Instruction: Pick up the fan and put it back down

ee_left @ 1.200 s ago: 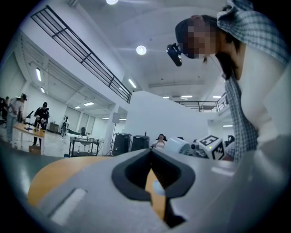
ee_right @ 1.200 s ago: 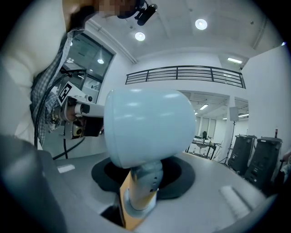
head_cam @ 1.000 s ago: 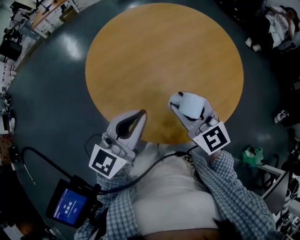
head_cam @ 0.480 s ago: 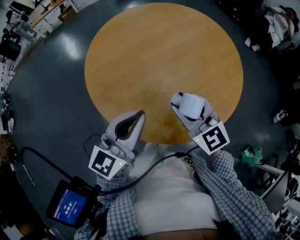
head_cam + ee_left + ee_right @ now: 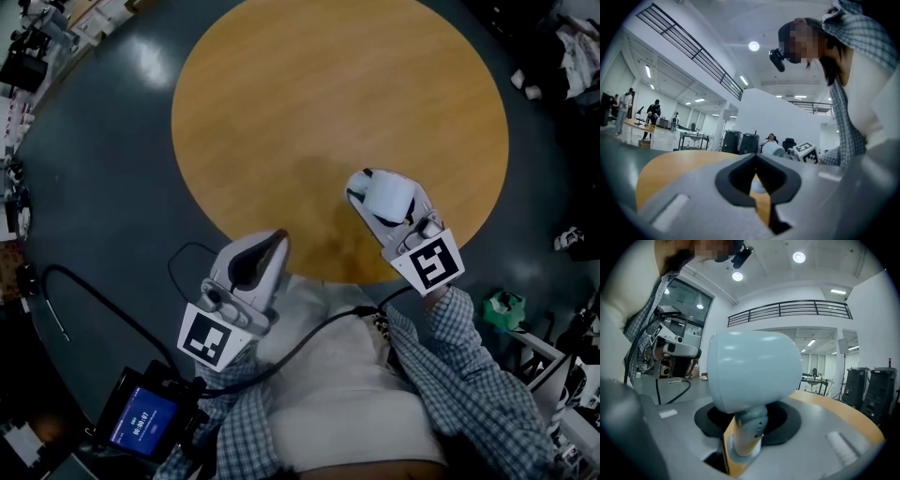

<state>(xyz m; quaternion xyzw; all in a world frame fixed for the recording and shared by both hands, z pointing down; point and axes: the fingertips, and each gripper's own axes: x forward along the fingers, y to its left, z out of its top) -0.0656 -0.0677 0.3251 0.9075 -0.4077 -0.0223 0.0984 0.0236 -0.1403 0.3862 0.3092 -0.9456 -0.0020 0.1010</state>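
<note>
Grips small white fan (image 5: 387, 194) by its neck in right gripper (image 5: 382, 214), centre-right, at round wooden table's (image 5: 328, 94) lower edge; holds left gripper (image 5: 277, 240) closed and empty, lower left.

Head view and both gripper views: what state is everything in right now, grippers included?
Fan: upright, clamped by its stem; whether it is running or its base touches the table cannot be told.
Right gripper: shut on the fan.
Left gripper: jaws together, nothing between them.
Screen: lit, showing a blue display.
</note>
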